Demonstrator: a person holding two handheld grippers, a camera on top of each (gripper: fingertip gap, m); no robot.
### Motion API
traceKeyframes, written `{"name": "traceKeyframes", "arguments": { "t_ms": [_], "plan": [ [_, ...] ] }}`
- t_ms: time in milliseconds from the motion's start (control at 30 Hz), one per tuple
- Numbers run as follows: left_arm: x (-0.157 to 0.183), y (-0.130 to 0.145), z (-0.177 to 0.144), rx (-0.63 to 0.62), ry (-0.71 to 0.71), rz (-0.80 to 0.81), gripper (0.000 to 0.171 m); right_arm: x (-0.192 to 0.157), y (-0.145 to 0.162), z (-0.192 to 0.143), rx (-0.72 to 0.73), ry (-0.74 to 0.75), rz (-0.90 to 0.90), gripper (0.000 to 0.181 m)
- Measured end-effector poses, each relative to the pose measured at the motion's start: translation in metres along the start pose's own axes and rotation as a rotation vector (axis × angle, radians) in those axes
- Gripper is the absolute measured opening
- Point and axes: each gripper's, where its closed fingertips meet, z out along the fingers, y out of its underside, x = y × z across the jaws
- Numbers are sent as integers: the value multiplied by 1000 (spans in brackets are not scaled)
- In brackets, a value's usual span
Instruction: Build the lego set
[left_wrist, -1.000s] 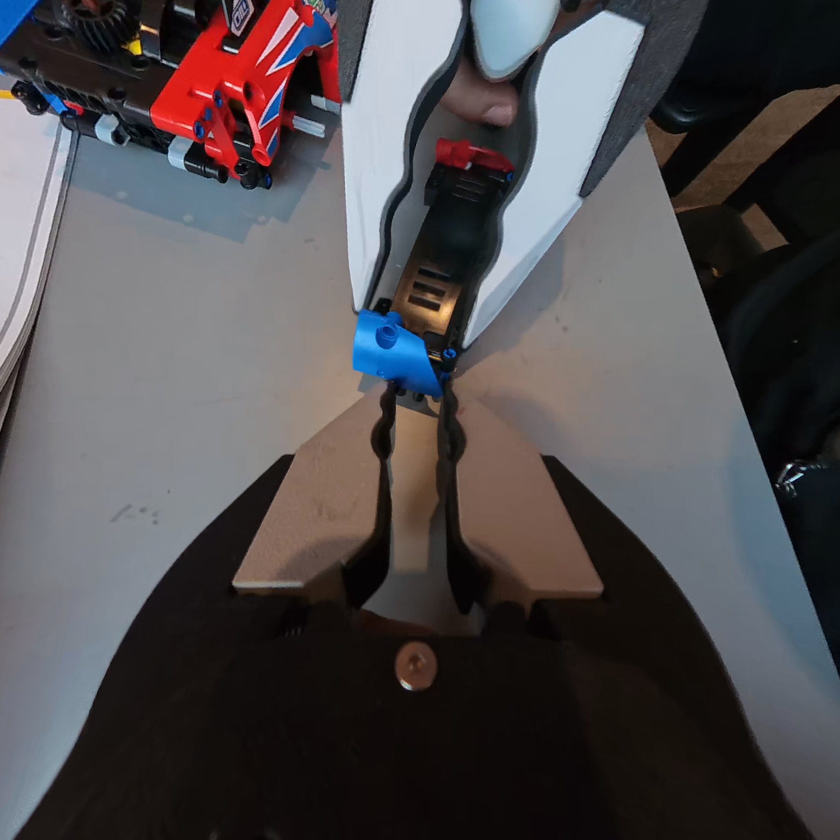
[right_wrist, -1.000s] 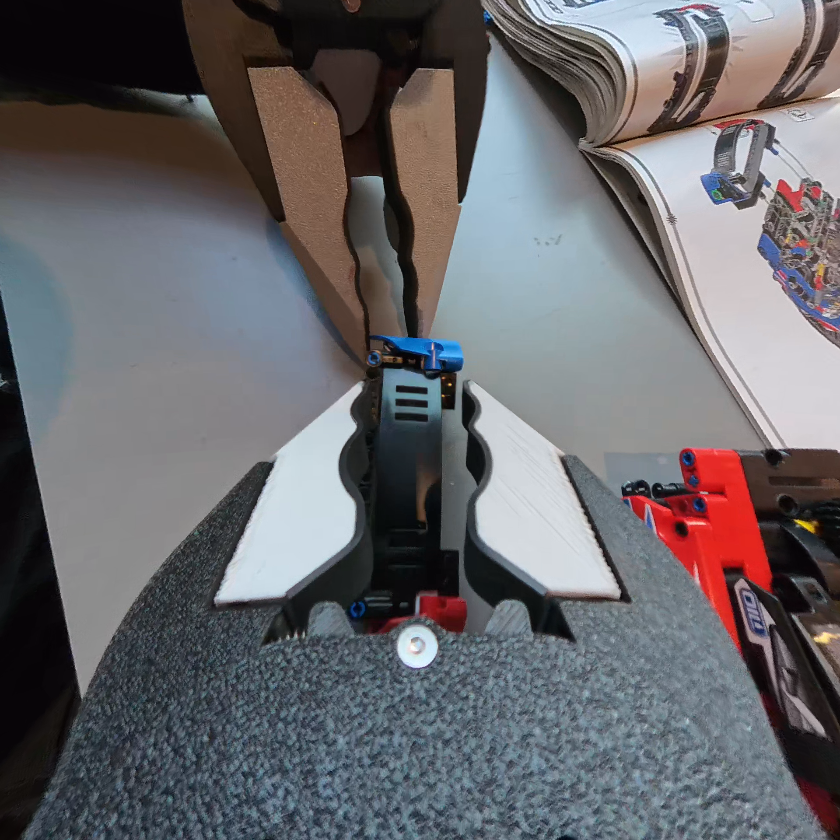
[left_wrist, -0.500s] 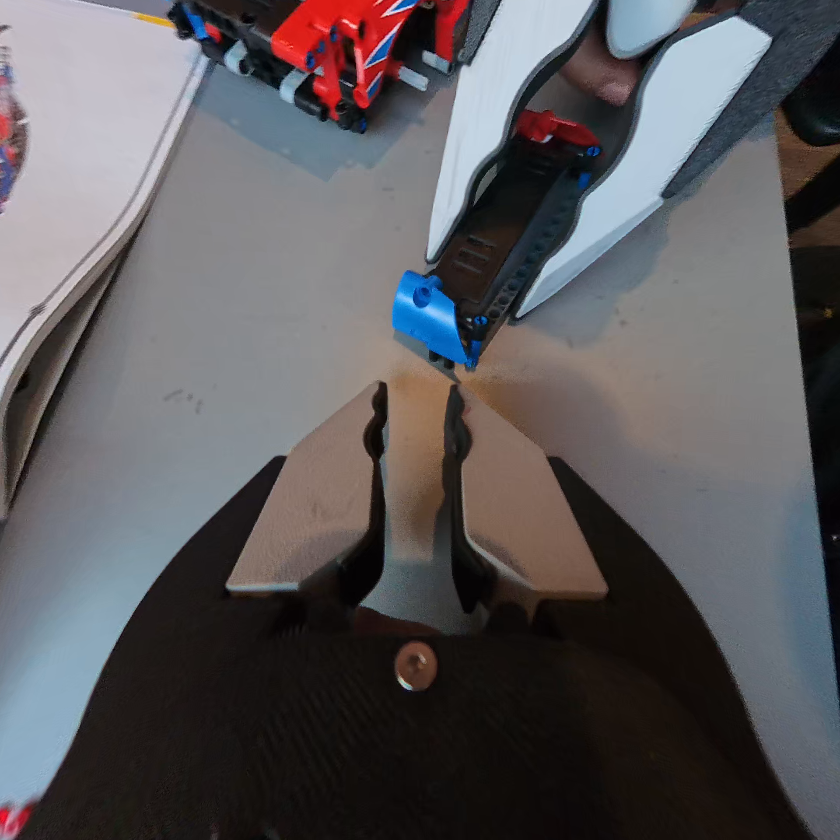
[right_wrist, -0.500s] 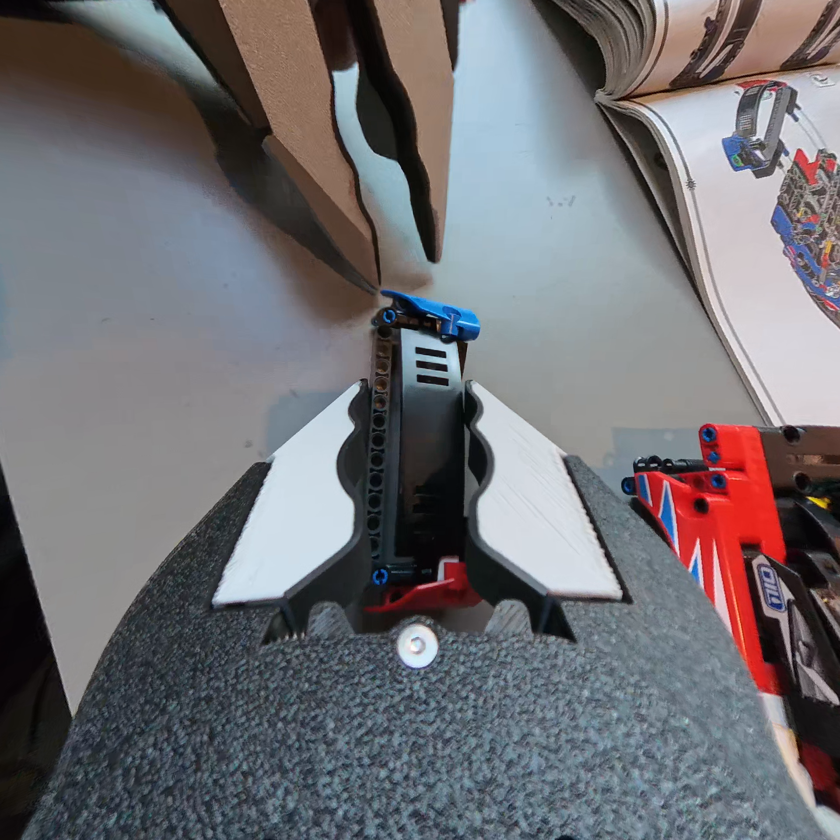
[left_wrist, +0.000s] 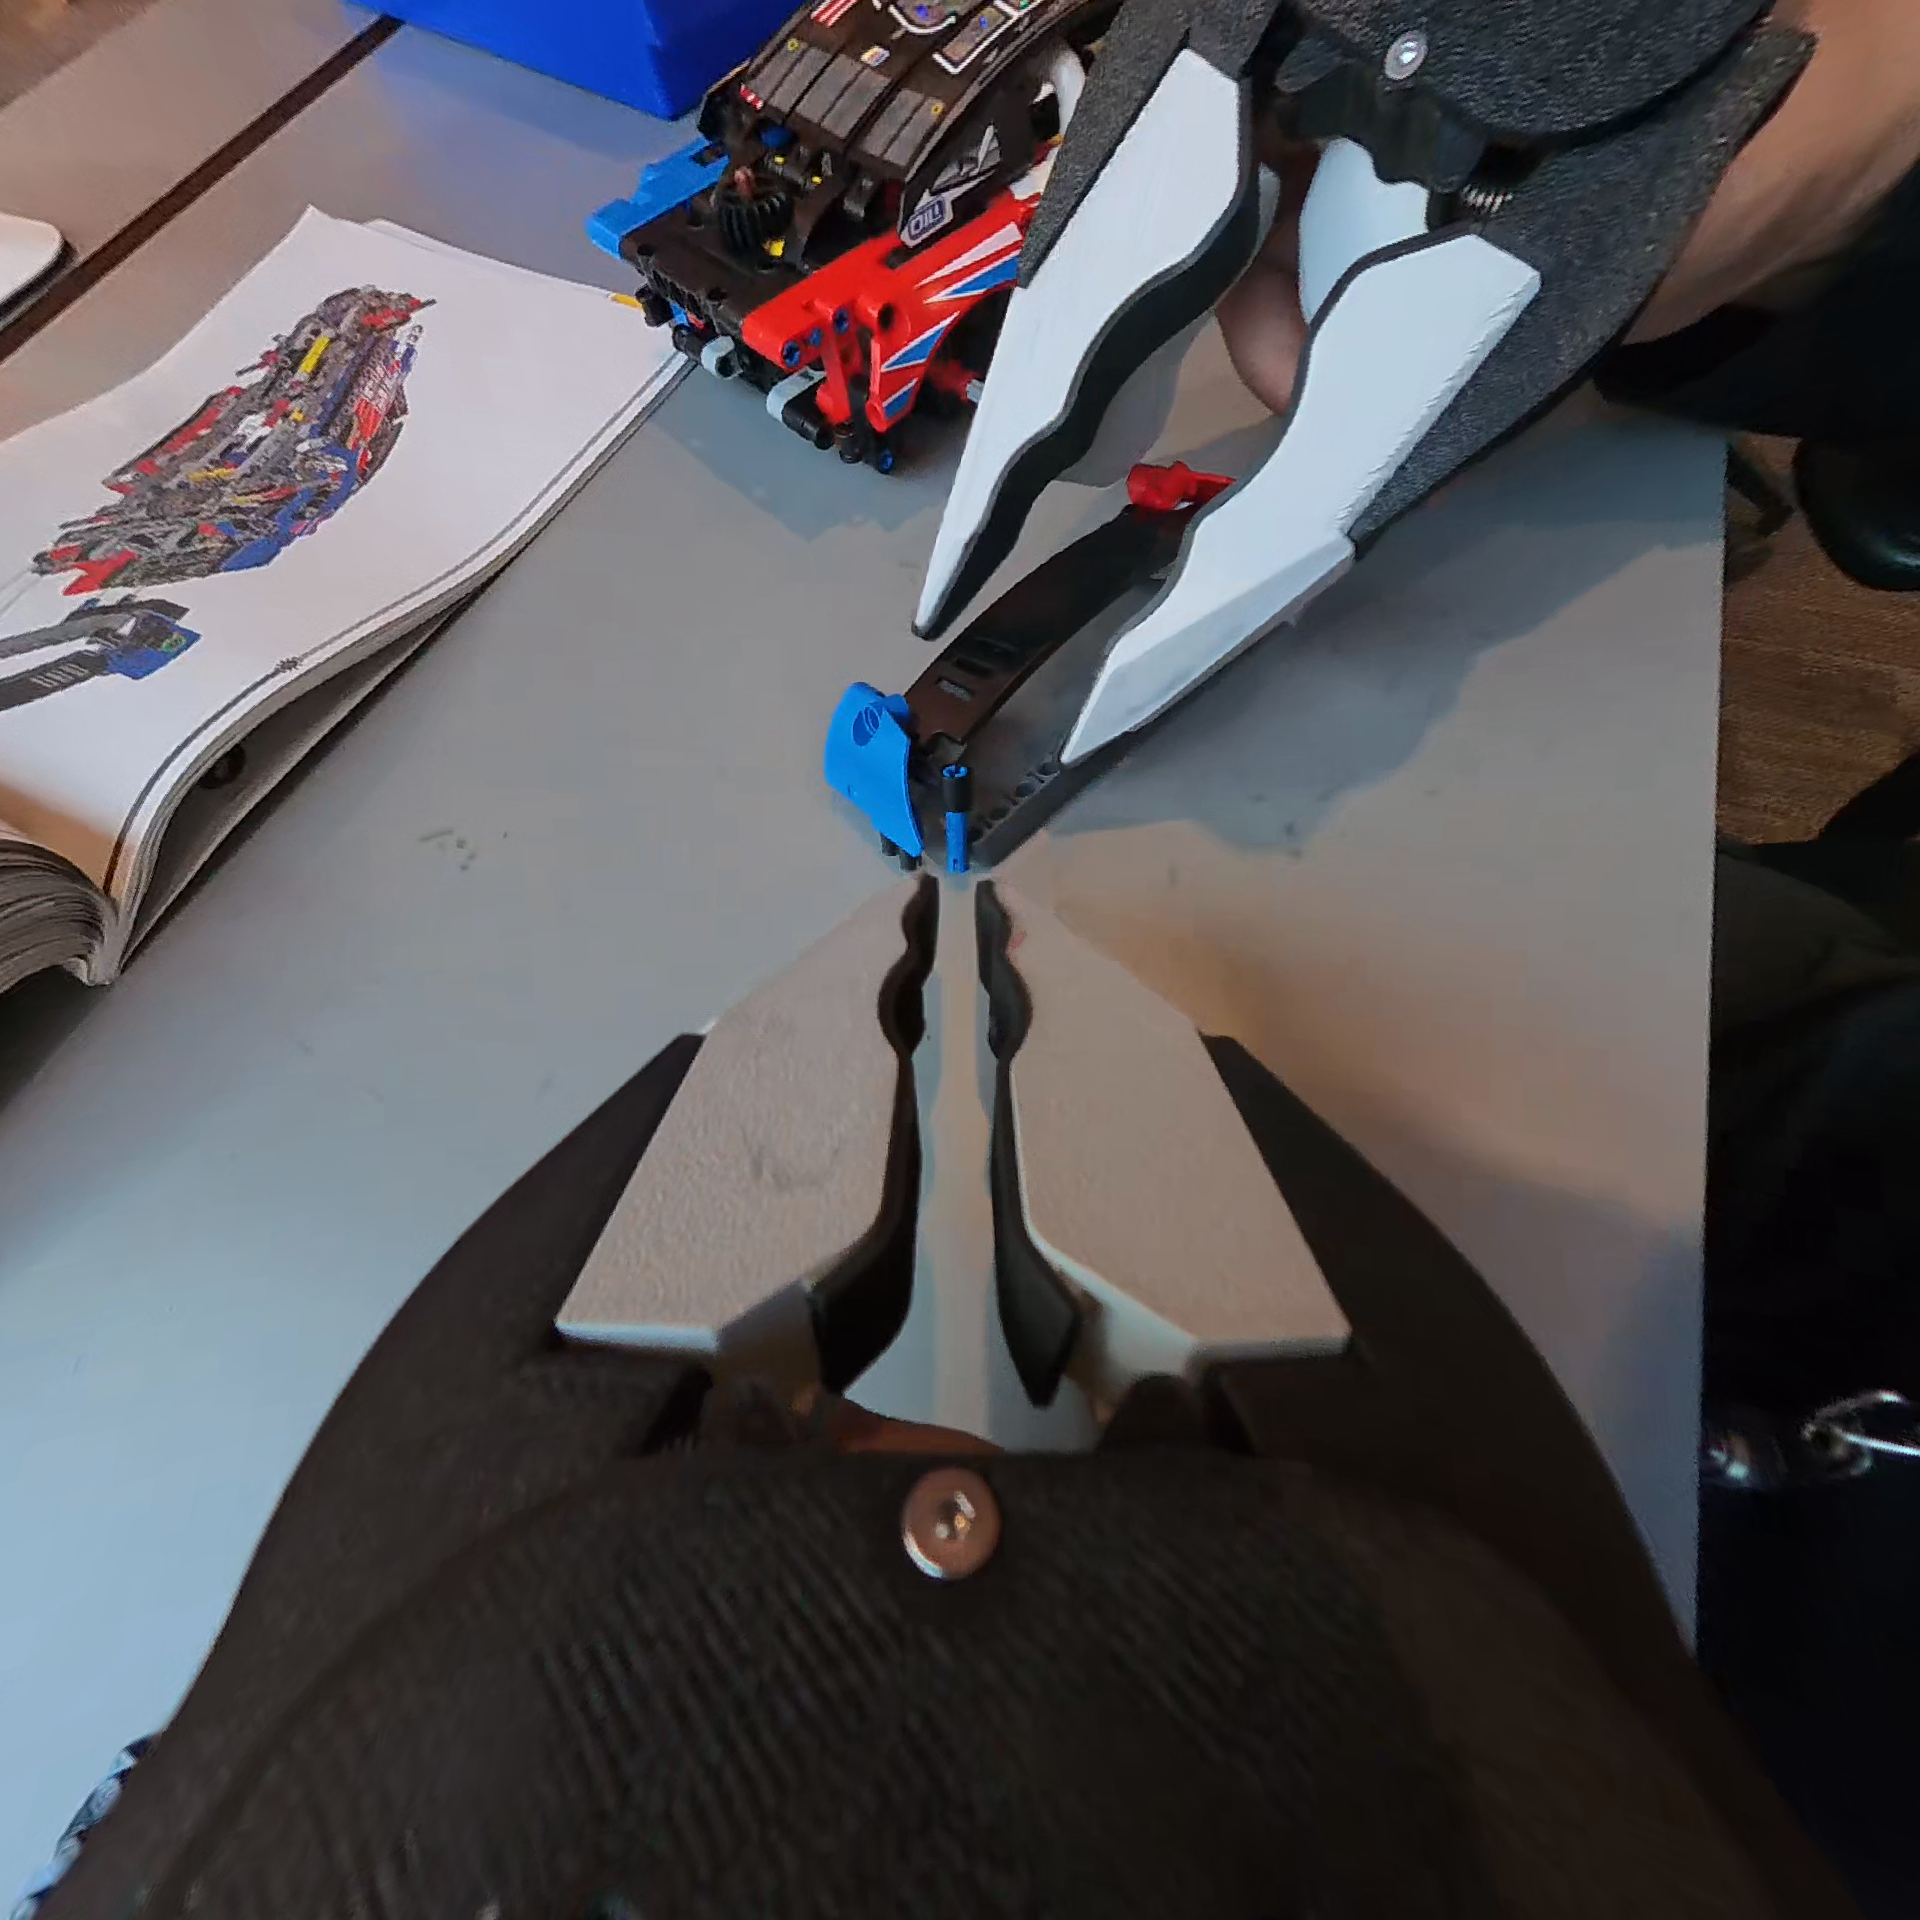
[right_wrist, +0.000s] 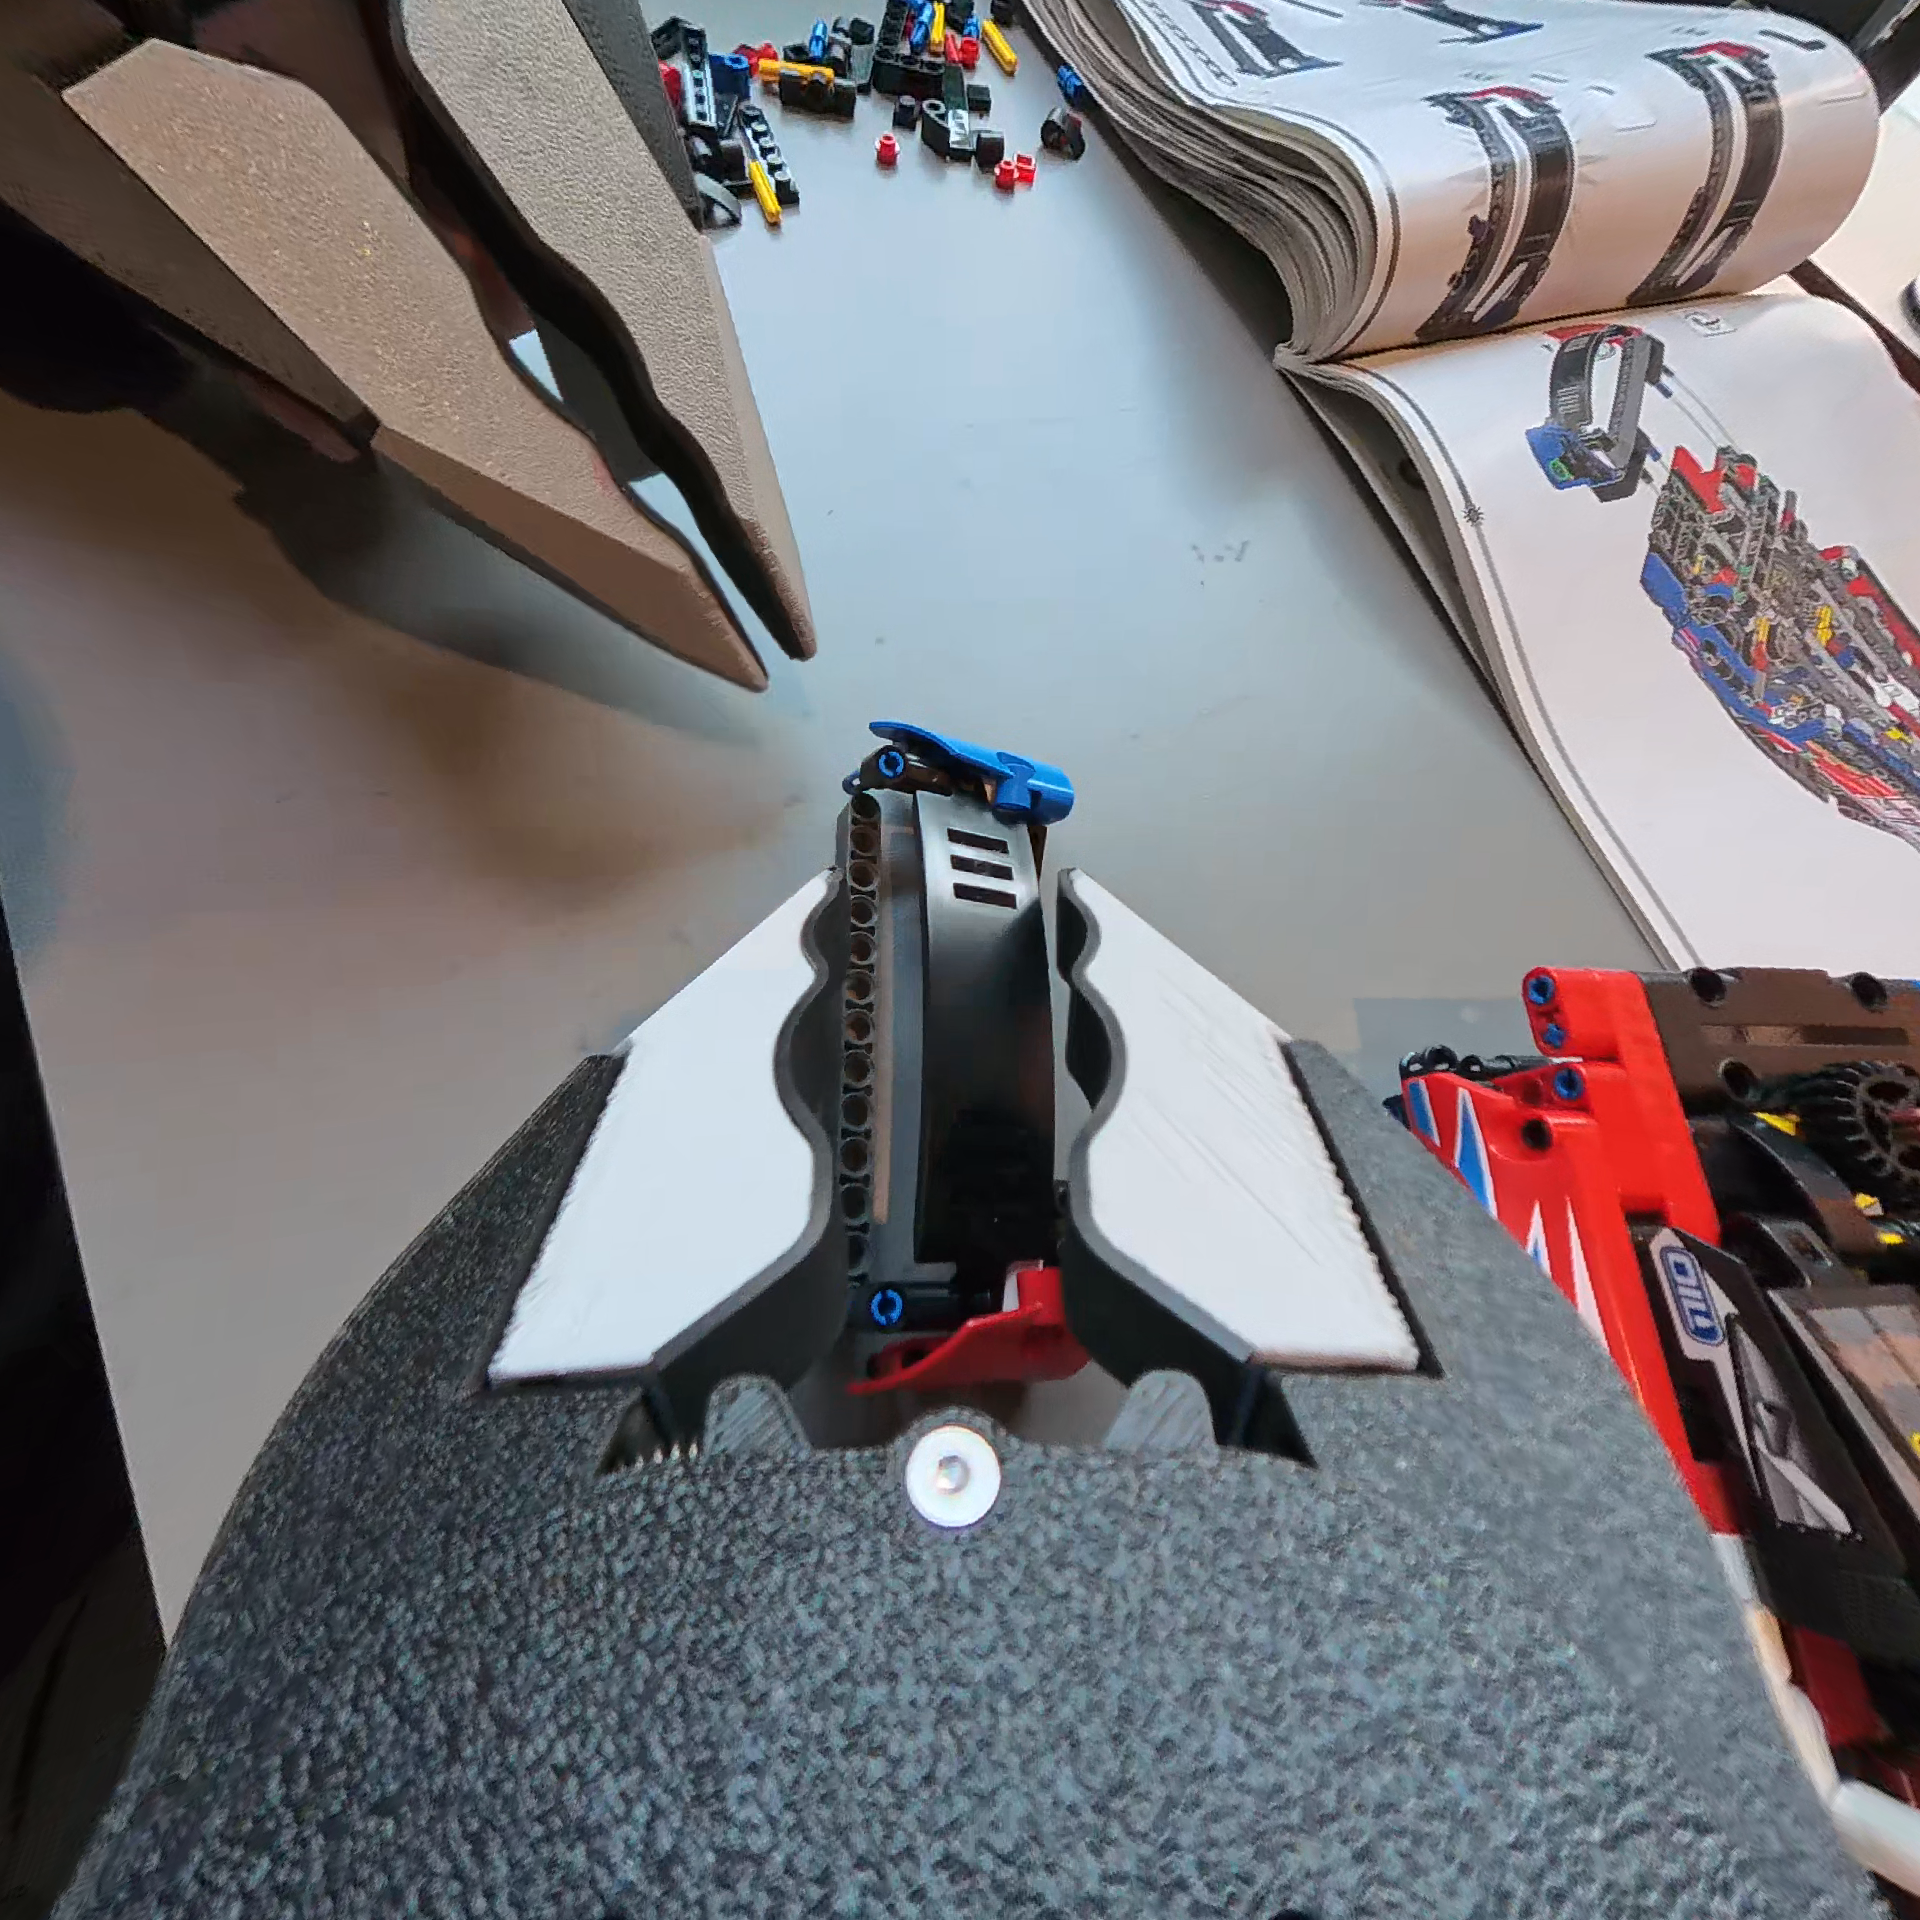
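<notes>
My right claw (right_wrist: 945, 894) is clamped on the black curved assembly (right_wrist: 961, 1049), its blue end piece (right_wrist: 977, 774) forward. My left claw (left_wrist: 951, 894) holds nothing, nearly closed, apparently just short of that blue piece above the counter (left_wrist: 520, 935).

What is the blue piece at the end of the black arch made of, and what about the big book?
The blue piece looks like hard, smooth moulded plastic: even colour, soft shine, crisp edges and a round pin hole. The black arch held in the right gripper looks like the same plastic, slightly glossy. The instruction book looks like thin printed paper: its many stacked pages curl and sag.
</notes>
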Motion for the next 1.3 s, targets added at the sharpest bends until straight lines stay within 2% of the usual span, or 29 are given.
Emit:
{"name": "traceKeyframes", "arguments": {
  "t_ms": [267, 433, 533, 633, 800, 900, 1000, 1033, 1133, 1300],
  "plan": [
    [-8, 8, 5, -58, -66, -29, 2, -2, -7, -9, 61, 8, -40, 40],
    [-9, 3, 3, -21, -80, -6, 3, -3, -11, -20, 79, 36, -74, 36],
    [-19, -11, -1, 66, -107, 63, 11, -10, -15, -25, 83, 39, -128, 35],
    [-43, -17, 0, 78, -185, 159, 22, -21, -14, -26, 63, 26, -176, 30],
    [-43, -30, 21, 91, 5, 83, 43, -30, -5, -19, 32, 62, -171, 28],
    [-36, -27, 34, 52, 77, 106, 51, -31, 0, -14, 27, 119, -179, 27],
    [-25, -19, 38, 0, 146, 127, 50, -32, -5, -17, 66, 170, -247, 22],
    [-20, -18, 36, 3, 169, 133, 44, -32, -7, -19, 90, 179, -250, 19],
    [-12, -14, 32, -6, 230, 113, 43, -32, -12, -24, 140, 155, -226, 18],
    [-12, -14, 29, -10, 291, 34, 42, -31, -7, -28, 137, 117, -224, 21]
  ]
}}
